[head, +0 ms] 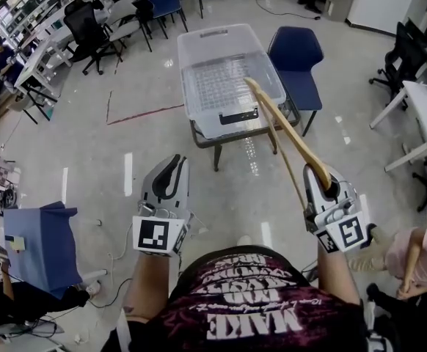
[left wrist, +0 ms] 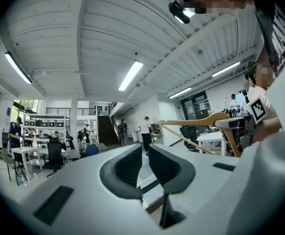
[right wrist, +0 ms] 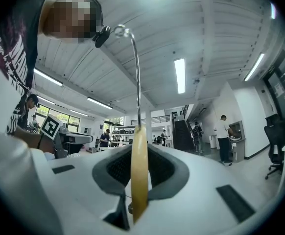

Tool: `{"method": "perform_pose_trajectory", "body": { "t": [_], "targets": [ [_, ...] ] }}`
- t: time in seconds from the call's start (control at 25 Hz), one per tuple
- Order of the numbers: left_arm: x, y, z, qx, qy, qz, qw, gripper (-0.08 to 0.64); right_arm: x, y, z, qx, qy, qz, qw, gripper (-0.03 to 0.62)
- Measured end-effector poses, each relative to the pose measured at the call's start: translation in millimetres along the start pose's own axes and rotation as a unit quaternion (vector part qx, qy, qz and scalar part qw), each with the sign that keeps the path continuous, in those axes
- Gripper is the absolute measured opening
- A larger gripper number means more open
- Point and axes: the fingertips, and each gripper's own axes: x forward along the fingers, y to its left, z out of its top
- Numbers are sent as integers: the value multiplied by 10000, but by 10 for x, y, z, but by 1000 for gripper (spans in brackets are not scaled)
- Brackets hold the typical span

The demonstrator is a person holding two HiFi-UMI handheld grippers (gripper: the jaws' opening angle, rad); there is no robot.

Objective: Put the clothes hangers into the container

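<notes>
A clear plastic container (head: 221, 79) stands on a small table ahead of me, and nothing shows inside it. My right gripper (head: 323, 184) is shut on a wooden clothes hanger (head: 283, 127). The hanger reaches forward and up, and its far end lies over the container's right side. In the right gripper view the wooden hanger (right wrist: 139, 175) stands edge-on between the pads, with its metal hook (right wrist: 135, 72) pointing up. My left gripper (head: 174, 166) hangs at the lower left, shut, with nothing in it. The left gripper view shows the hanger (left wrist: 196, 121) off to the right.
A blue chair (head: 296, 57) stands right behind the container's table. White desks (head: 426, 108) and black office chairs line the right and far left. A person's arm (head: 419, 251) shows at the lower right, and a blue-draped seat (head: 41, 240) at the lower left.
</notes>
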Motion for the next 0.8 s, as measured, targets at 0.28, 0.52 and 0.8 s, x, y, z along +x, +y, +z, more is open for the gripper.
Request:
{"method": "perform_pose_trajectory", "body": {
  "t": [0.28,0.52,0.8],
  "targets": [
    [-54,189,-96,-94,-20,76,9999,46,199,-26,3,-158,-54,-30,9999,58],
    [55,428,-203,-144,19,270,9995,46,489,-19,-28,-132,-34,57,9999,58],
    [378,772,-262,-96,76,228,9997,46,1027,-72,-35,-119,-34,88,9999,58]
  ]
}}
